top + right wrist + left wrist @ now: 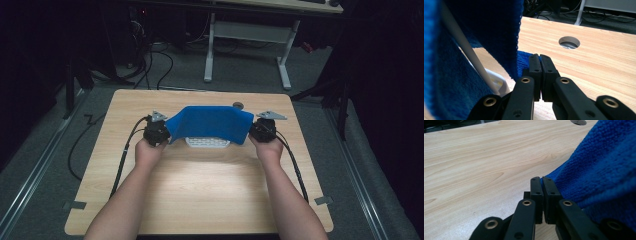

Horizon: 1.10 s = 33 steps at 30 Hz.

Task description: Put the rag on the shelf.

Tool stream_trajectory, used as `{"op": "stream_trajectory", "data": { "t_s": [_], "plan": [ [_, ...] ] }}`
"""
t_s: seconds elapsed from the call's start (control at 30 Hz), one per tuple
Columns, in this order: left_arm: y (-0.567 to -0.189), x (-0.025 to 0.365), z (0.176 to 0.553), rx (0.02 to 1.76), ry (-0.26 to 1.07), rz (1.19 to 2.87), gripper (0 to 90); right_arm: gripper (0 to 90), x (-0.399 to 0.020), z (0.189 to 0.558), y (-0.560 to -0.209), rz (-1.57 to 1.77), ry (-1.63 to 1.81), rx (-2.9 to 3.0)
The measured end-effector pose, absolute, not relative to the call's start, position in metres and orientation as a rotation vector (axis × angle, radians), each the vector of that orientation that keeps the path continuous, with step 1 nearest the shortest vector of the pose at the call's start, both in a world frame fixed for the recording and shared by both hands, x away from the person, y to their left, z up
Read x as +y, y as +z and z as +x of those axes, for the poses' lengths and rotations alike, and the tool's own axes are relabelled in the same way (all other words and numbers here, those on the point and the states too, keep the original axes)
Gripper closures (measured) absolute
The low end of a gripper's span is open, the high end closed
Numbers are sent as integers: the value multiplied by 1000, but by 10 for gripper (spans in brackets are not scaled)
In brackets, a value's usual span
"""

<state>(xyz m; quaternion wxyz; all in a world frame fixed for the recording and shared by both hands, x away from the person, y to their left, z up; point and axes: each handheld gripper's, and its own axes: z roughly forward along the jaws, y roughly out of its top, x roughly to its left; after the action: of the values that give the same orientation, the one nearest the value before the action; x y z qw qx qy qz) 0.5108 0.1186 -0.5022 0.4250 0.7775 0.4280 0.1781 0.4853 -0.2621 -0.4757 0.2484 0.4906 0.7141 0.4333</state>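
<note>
Here both tongs are clenched on the same blue towel. The left gripper pinches the cloth's left corner; in the left gripper view the two black jaws stand pressed together with a sliver of blue terry caught between their tips, and the rest of the cloth billows away toward three o'clock. The right gripper clamps the opposite corner; in the right gripper view its jaws are likewise closed tight with the cloth's edge nipped between them, the fabric hanging off toward nine o'clock.

Between the two tongs the towel is stretched as a raised band over the middle of the wooden table, sagging a little at its centre and lifted off the tabletop. Under it, at six o'clock from the cloth's middle, a white perforated rack peeps out; in the right gripper view a white bar of it crosses in front of the fabric.

At twelve o'clock from the towel, near the table's far edge, sits a round cable hole. Beyond the table, a white desk frame stands on the grey floor.
</note>
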Motion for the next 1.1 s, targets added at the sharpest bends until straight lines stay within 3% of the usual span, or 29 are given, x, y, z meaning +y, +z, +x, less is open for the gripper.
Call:
{"op": "stream_trajectory", "data": {
  "t_s": [0.2,0.53,0.67,1.1],
  "plan": [
    [-504,121,508,1080,438,1931,857,886,-261,484,-478,1335,1169,1949],
    [-503,136,501,1124,443,1891,746,781,-271,476,-476,1355,1162,1911],
    [-501,142,498,1134,456,1878,712,780,-277,474,-474,1351,1149,1912],
    [-504,155,490,1157,481,1866,700,760,-293,465,-477,1375,1100,1889]
  ]
}}
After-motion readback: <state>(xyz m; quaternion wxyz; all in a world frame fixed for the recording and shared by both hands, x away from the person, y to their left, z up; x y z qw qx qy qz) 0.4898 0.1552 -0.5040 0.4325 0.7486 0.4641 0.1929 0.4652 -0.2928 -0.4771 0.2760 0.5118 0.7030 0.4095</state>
